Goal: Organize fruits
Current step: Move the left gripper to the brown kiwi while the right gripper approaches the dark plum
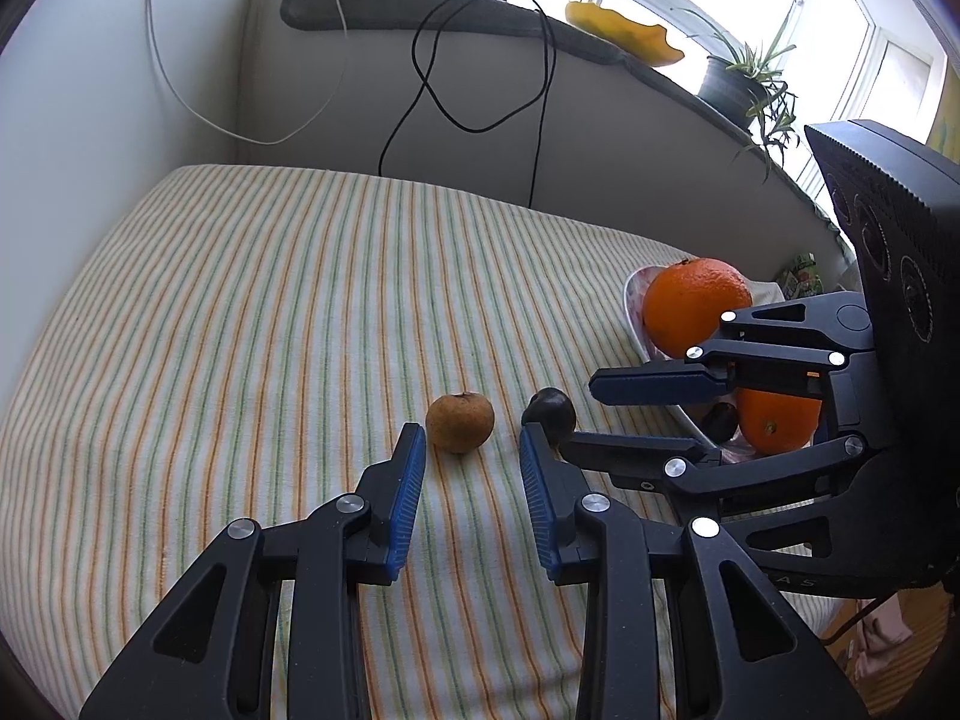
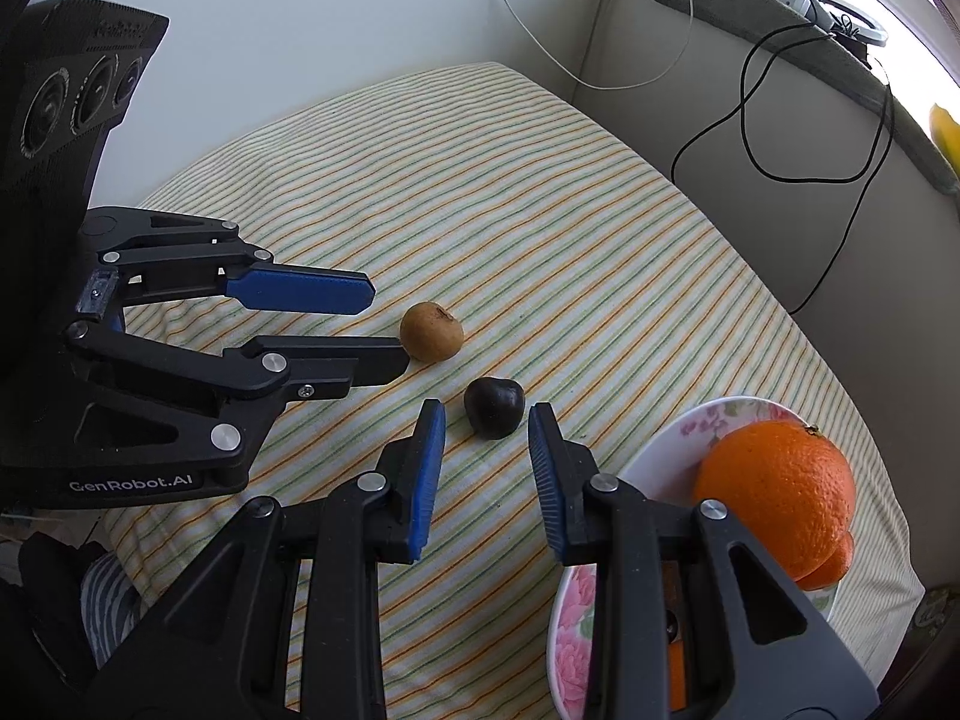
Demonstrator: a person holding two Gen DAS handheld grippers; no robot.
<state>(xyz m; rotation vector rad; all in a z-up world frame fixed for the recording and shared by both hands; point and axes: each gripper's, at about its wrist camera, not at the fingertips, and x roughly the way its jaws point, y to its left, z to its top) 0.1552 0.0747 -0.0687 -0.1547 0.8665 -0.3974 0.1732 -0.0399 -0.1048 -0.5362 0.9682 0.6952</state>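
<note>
On the striped terry cloth (image 1: pixel 240 312), a rough brown round fruit (image 1: pixel 460 422) and a glossy dark fruit (image 2: pixel 494 407) lie near the floral plate (image 2: pixel 672 438) (holding dimpled oranges (image 2: pixel 774 495)). Both grippers' ribbed blue fingers (image 1: pixel 408 498) stand apart, empty.

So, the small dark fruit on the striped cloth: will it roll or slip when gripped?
The dark fruit looks rounded and glossy, so it may slip between the pads. The soft striped cloth probably limits rolling. It seems small and light, likely needing a gentle squeeze.

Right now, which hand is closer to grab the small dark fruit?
The right gripper: the small dark round fruit lies just ahead between its open blue fingertips. The left gripper faces the brown fruit.
</note>
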